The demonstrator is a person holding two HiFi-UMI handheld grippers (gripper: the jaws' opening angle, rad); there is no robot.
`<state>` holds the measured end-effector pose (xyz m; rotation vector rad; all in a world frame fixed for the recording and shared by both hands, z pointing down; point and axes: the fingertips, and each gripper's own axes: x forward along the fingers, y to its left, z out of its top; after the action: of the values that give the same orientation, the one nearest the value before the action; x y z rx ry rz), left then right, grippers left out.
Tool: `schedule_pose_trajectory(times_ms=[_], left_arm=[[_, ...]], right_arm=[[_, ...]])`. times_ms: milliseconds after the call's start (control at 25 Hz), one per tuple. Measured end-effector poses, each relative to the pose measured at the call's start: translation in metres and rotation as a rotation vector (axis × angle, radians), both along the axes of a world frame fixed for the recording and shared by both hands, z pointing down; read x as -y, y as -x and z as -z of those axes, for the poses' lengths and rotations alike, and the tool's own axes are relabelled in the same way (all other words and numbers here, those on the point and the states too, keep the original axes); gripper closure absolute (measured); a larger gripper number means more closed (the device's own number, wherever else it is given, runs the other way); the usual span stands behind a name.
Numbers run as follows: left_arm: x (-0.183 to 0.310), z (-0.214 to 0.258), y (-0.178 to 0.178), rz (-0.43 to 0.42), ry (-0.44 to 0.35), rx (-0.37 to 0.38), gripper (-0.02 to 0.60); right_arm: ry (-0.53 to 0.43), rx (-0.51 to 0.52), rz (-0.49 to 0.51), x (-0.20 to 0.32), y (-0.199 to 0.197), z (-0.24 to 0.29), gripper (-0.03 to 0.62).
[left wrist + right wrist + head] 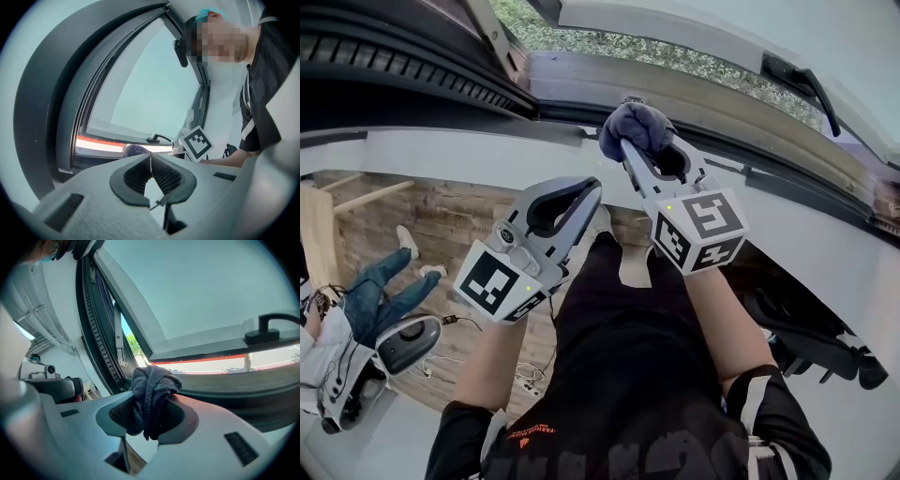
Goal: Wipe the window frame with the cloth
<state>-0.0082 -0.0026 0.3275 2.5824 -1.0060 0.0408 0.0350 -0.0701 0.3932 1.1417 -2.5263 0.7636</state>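
A crumpled dark grey-blue cloth (636, 127) is pinched in my right gripper (630, 148), which is shut on it just below the dark lower window frame (703, 101). In the right gripper view the cloth (152, 390) bulges from between the jaws, with the frame rail (225, 392) close behind it. The cloth looks near the frame; whether it touches I cannot tell. My left gripper (589, 190) hangs lower and to the left, shut with nothing in it; its tips (150, 157) meet. The opened sash carries a black handle (802, 82).
A white sill and wall (441, 150) run under the window. Below on the wooden floor, a person (384, 281) sits at the left beside a grey-white machine (403, 342). A black object (825, 347) lies at the lower right. A camera rig (47, 369) stands to the left.
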Motion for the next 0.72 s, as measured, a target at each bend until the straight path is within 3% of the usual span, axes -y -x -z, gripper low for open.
schedule_pose_trajectory(times_ms=[720], left_arm=[[-0.003,0.045,0.052,0.089,-0.095,-0.010,0.557]], right_arm=[[-0.122,0.106,0.078,0.001,0.054,0.079,0.472]])
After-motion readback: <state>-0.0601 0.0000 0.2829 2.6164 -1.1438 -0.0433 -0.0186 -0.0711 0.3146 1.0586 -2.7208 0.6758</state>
